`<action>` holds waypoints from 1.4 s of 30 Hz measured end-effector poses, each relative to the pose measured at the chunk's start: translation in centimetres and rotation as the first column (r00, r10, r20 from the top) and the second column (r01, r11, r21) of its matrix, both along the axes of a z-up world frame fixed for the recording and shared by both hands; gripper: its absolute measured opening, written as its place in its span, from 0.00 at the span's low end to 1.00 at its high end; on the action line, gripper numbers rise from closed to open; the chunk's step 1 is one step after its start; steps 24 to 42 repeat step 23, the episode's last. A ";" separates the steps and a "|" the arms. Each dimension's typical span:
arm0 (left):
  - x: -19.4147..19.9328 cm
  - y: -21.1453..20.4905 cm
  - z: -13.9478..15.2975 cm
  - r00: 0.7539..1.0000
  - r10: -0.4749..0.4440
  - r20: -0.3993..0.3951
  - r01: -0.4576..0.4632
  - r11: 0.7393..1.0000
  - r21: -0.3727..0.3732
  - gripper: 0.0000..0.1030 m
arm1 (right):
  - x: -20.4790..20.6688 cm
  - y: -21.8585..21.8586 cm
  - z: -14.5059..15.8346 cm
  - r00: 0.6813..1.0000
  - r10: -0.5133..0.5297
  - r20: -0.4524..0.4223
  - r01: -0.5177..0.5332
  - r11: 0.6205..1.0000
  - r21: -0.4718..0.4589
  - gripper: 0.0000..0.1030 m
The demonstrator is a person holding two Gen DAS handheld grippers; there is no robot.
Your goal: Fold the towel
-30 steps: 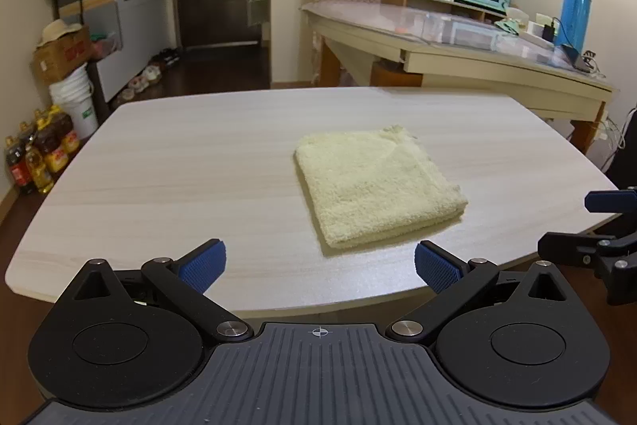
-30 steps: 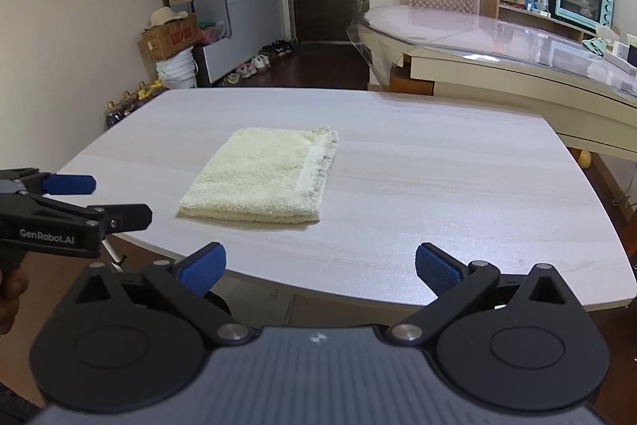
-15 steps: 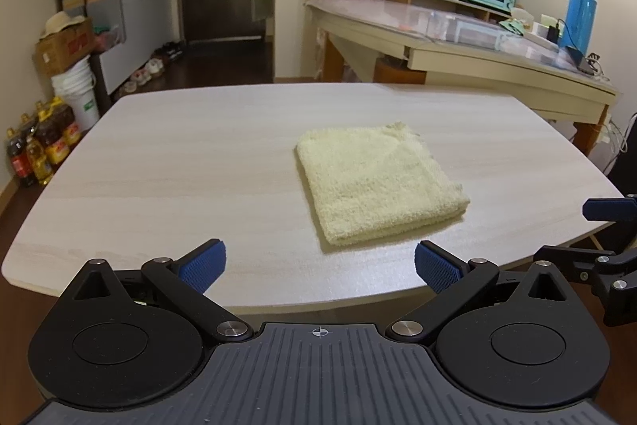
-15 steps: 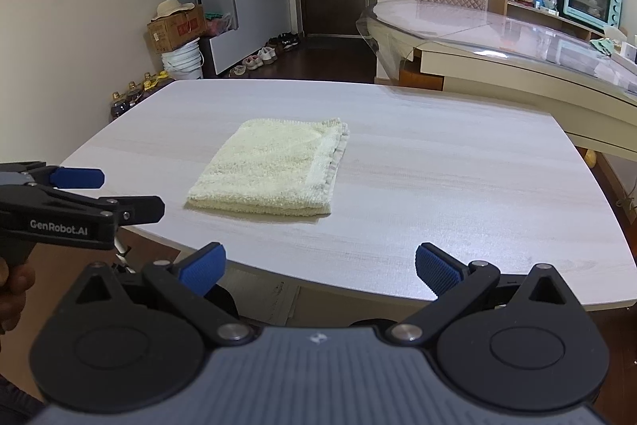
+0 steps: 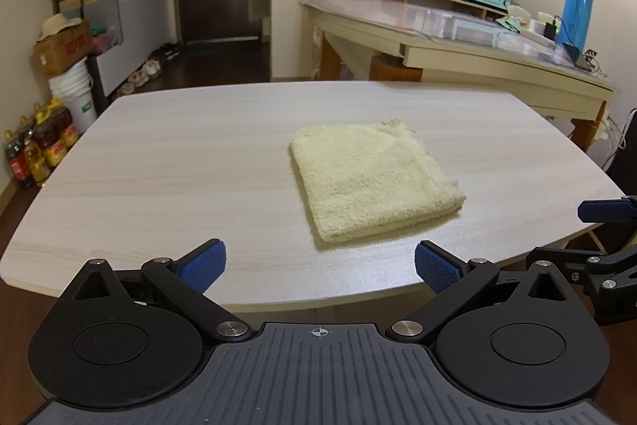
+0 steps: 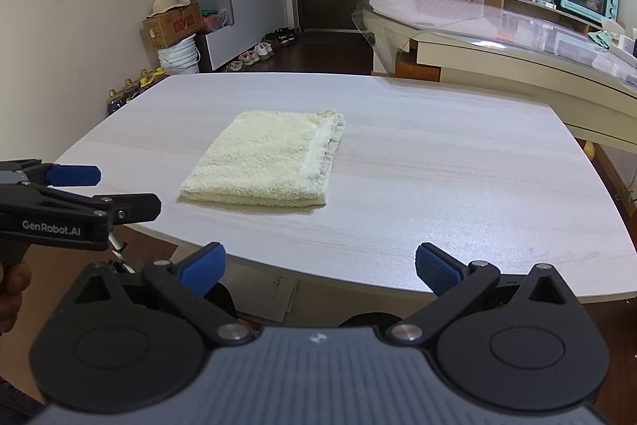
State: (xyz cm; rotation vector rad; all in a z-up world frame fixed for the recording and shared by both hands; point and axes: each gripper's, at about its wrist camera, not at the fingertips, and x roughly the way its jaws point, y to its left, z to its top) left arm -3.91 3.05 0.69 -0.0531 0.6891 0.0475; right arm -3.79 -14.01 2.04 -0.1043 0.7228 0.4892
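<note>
Towel (image 5: 370,178) lies folded on table (image 5: 179,154), both grippers apart.

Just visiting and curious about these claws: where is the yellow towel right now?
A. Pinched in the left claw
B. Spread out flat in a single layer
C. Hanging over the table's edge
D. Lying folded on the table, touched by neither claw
D: the yellow towel lies folded in layers on the table, while the left claw and right claw are open and short of it.

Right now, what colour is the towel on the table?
Pale yellow, plain terry; the towel shows best in the right wrist view.
</note>
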 end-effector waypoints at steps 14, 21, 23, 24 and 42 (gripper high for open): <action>-0.2 -0.3 0.1 1.000 -0.002 0.004 0.002 1.000 0.000 1.00 | 0.1 -0.4 -0.1 1.000 -0.011 0.004 0.011 1.000 -0.004 1.00; -0.1 -0.2 -0.1 1.000 -0.003 0.006 0.003 1.000 0.001 1.00 | 0.1 -0.5 -0.2 1.000 -0.012 0.003 0.012 1.000 -0.003 1.00; -0.1 -0.2 0.0 1.000 -0.003 0.007 0.003 1.000 0.001 1.00 | 0.1 -0.5 -0.2 1.000 -0.013 0.004 0.013 1.000 -0.003 1.00; -0.1 -0.2 0.0 1.000 -0.003 0.007 0.003 1.000 0.001 1.00 | 0.1 -0.5 -0.2 1.000 -0.013 0.004 0.013 1.000 -0.003 1.00; -0.1 -0.2 0.0 1.000 -0.003 0.007 0.003 1.000 0.001 1.00 | 0.1 -0.5 -0.2 1.000 -0.013 0.004 0.013 1.000 -0.003 1.00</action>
